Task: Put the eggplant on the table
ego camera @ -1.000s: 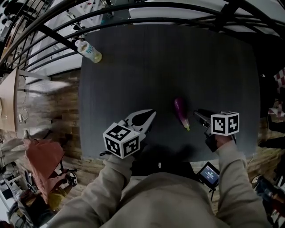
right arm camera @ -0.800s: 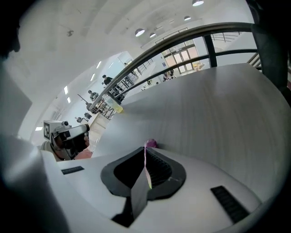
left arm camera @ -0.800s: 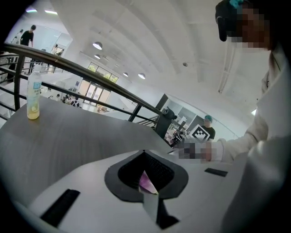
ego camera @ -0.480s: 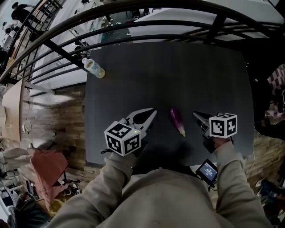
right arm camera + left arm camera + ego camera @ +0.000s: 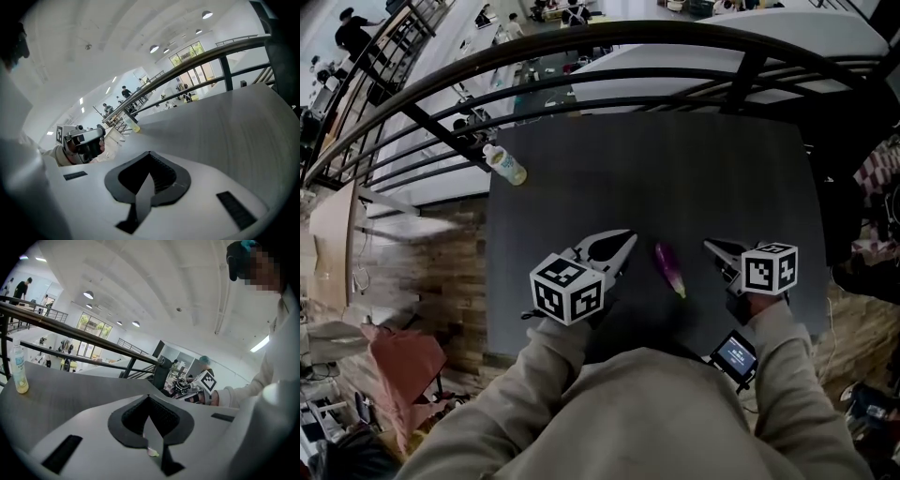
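A small purple eggplant (image 5: 668, 268) with a green stem lies on the dark grey table (image 5: 694, 178), near its front edge. Nothing holds it. My left gripper (image 5: 628, 236) hovers just left of it, jaws shut and empty, tips together in the left gripper view (image 5: 149, 397). My right gripper (image 5: 708, 246) hangs just right of the eggplant, also shut with nothing between its jaws (image 5: 150, 153). Neither gripper view shows the eggplant. Each one shows the other gripper's hand across the table.
A clear plastic bottle (image 5: 506, 166) with yellowish liquid stands at the table's far left corner, also visible as the bottle (image 5: 18, 369). A black metal railing (image 5: 581, 56) curves behind the table. A small lit screen (image 5: 736, 354) hangs at the person's waist.
Both grippers have risen off the table and the eggplant stays lying between them. The head camera has tilted up, so more of the railing shows.
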Available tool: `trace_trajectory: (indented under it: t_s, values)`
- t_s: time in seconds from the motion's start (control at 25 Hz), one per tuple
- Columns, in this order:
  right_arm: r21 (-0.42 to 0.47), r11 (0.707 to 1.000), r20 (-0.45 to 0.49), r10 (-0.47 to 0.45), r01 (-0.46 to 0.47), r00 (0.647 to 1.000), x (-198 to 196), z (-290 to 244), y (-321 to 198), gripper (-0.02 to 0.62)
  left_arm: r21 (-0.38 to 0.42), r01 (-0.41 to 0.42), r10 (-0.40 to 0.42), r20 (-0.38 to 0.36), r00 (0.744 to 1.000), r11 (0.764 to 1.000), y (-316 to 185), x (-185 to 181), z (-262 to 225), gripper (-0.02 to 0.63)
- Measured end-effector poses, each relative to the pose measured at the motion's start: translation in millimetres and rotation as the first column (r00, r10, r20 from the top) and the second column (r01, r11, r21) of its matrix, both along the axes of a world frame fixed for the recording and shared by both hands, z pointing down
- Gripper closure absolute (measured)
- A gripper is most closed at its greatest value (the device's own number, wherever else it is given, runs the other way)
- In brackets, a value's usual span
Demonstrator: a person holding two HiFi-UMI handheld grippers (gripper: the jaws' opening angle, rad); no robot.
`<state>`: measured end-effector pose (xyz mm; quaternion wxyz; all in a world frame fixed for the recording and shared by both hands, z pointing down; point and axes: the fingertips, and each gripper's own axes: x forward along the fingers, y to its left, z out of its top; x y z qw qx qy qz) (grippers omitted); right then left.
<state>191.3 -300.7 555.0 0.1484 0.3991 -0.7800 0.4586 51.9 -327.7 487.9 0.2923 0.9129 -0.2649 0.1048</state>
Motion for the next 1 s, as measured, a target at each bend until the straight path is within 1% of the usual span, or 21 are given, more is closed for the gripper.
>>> trace_trajectory:
  t_s: [0.16, 0.32, 0.44, 0.56, 0.64, 0.68, 0.76, 0.84, 1.0]
  values:
    - [0.028, 0.999, 0.024, 0.015, -0.016, 1.0, 0, -15, 0, 0.581, 0.03, -0.023, 0.023, -0.006, 1.0, 0.999, -3, 9, -13, 0.601]
    - [0.085, 0.996, 0.024, 0.02, -0.022, 1.0, 5, -36, -5, 0.581, 0.073, -0.034, 0.035, -0.014, 0.999, 0.997, -8, 20, -29, 0.601]
    - [0.154, 0.988, 0.051, 0.02, -0.028, 0.998, 2, -66, -9, 0.581, 0.112, -0.038, 0.04, -0.02, 0.999, 0.993, -9, 23, -46, 0.601]
    - [0.246, 0.969, 0.092, 0.013, -0.035, 0.996, -4, -109, -13, 0.581, 0.157, -0.042, 0.05, -0.047, 0.998, 0.987, -8, 25, -71, 0.601]
    - [0.323, 0.946, 0.095, 0.0, -0.031, 0.995, -14, -138, -8, 0.581, 0.197, -0.043, 0.058, -0.073, 0.996, 0.98, 0, 21, -91, 0.601]
    - [0.367, 0.93, 0.094, -0.01, -0.025, 0.996, -19, -153, -5, 0.581, 0.218, -0.045, 0.065, -0.085, 0.994, 0.975, 4, 19, -101, 0.601]
    - [0.455, 0.89, 0.096, -0.035, -0.013, 0.995, -26, -187, 0, 0.581, 0.265, -0.051, 0.08, -0.101, 0.992, 0.963, 9, 19, -124, 0.601]
    - [0.528, 0.849, 0.102, -0.055, -0.007, 0.993, -24, -219, 2, 0.581, 0.315, -0.055, 0.095, -0.113, 0.989, 0.947, 10, 27, -148, 0.601]
    - [0.639, 0.769, 0.089, -0.072, -0.001, 0.993, -9, -267, 13, 0.581, 0.398, -0.06, 0.126, -0.143, 0.982, 0.915, 22, 49, -189, 0.601]
